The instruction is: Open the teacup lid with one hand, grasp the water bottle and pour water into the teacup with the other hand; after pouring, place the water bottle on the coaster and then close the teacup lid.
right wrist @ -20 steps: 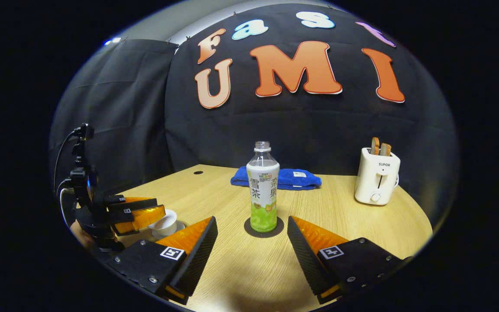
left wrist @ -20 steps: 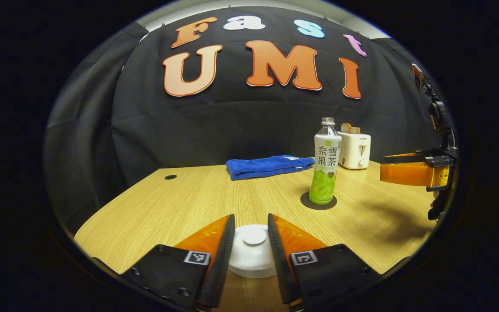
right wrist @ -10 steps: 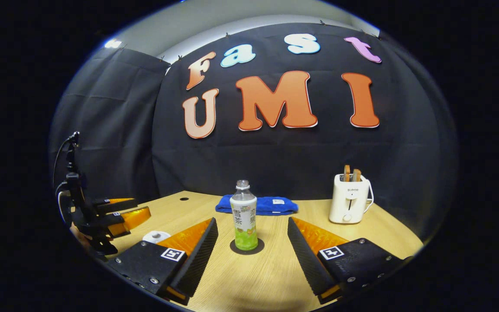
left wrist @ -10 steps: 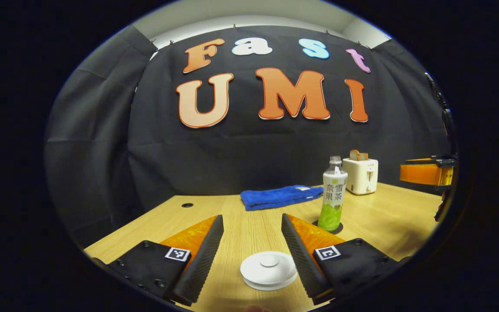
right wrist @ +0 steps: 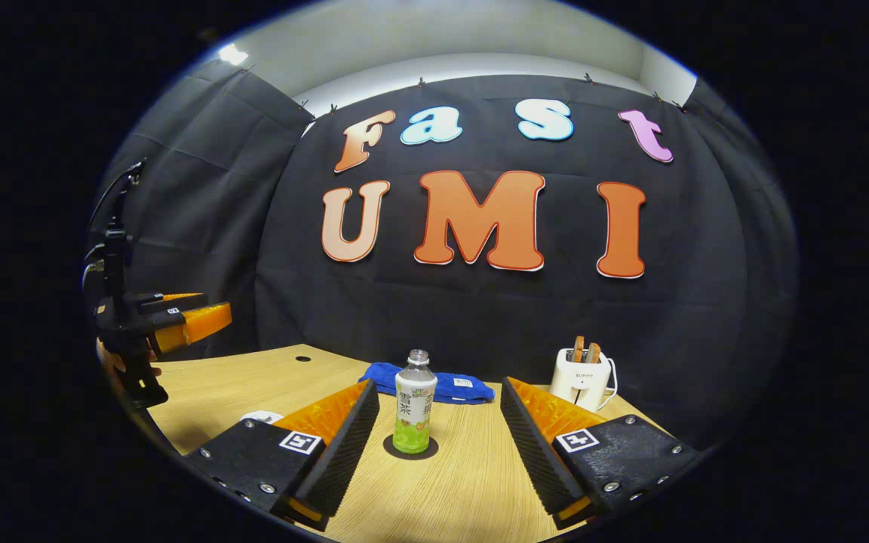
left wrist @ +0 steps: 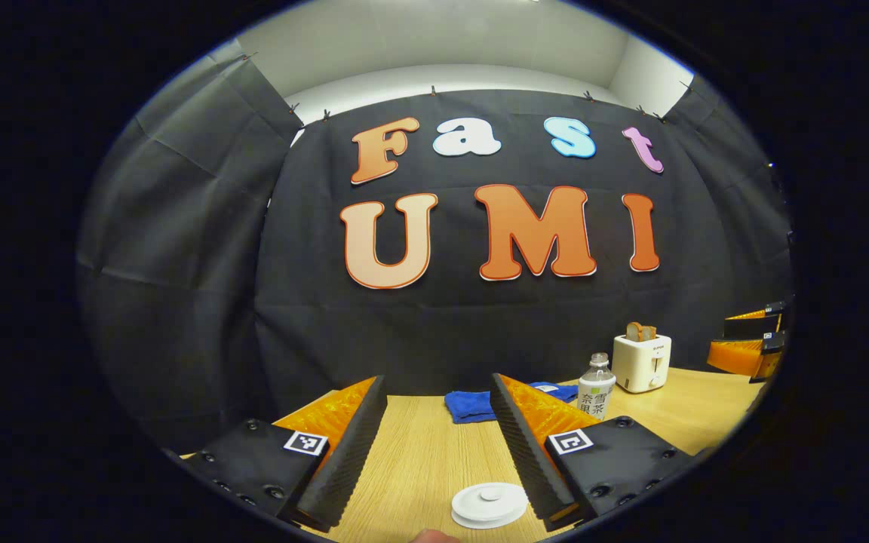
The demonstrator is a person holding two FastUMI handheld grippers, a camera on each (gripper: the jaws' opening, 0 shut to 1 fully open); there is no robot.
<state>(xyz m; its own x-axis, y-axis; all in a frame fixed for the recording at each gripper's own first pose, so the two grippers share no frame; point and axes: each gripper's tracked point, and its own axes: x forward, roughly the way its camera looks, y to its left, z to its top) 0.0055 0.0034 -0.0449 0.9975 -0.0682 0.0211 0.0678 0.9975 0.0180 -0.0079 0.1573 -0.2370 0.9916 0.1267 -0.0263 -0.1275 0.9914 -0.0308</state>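
The white teacup with its lid [left wrist: 489, 504] on stands low between my left gripper's fingers, clear of both. My left gripper [left wrist: 437, 383] is open and raised above the table. The bottle [left wrist: 597, 396], clear with a white and green label and no cap, stands farther off to the right. In the right gripper view the bottle [right wrist: 413, 403] stands upright on the dark round coaster [right wrist: 410, 449], ahead of my open right gripper [right wrist: 439, 385]. The teacup lid [right wrist: 261, 416] peeks out beside the left finger. The left gripper [right wrist: 178, 320] hangs at far left, held by a hand [right wrist: 129, 362].
A folded blue towel [right wrist: 449, 386] lies behind the bottle on the wooden table [right wrist: 465, 483]. A white toaster [right wrist: 584, 373] with bread in it stands at the back right. The right gripper [left wrist: 751, 347] shows at the right edge of the left gripper view.
My left gripper opened off the teacup lid, then rose and drew back. The right gripper also pulled back and up from the bottle, which stays on the coaster.
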